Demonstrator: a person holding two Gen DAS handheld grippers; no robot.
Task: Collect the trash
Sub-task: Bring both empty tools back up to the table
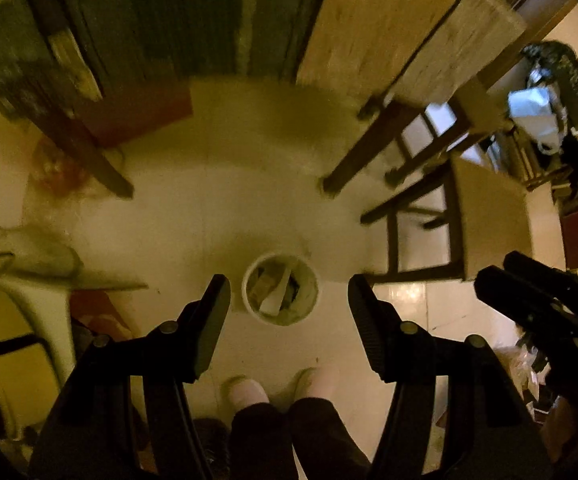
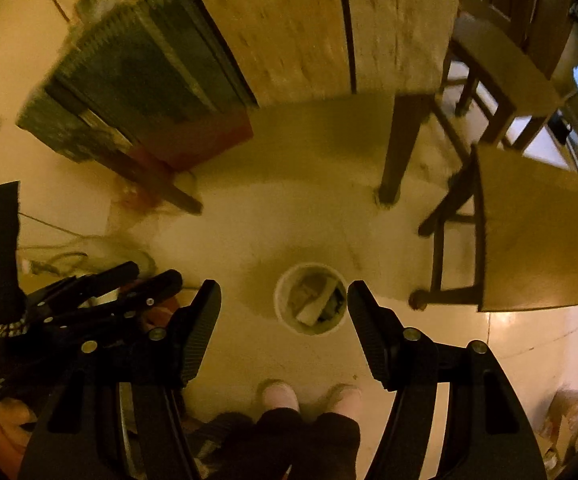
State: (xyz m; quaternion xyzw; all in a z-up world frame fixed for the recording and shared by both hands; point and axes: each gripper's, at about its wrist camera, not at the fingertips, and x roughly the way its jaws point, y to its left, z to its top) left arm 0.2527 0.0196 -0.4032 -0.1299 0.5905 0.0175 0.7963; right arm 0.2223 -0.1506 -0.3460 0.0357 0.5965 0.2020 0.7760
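A white trash bin [image 1: 246, 292] stands on the pale floor far below me, with crumpled paper and wrappers [image 1: 273, 296] inside. My left gripper [image 1: 289, 284] hangs high above it, open and empty, with the bin showing between its fingers. The right gripper [image 1: 499, 268] shows at the right edge of that view. In the right wrist view the same bin [image 2: 279, 300] and its trash [image 2: 313, 304] lie between the open, empty fingers of my right gripper [image 2: 283, 288]. The left gripper [image 2: 154, 273] sits close beside it on the left.
A person's feet in pale slippers [image 2: 279, 394] stand just short of the bin. A dark-legged table with a pale cloth [image 2: 393, 152] rises beyond it. A wooden chair [image 2: 537, 232] stands to the right. Dark folded panels [image 2: 149, 68] lean at the left, with cords and clutter [image 1: 29, 256] nearby.
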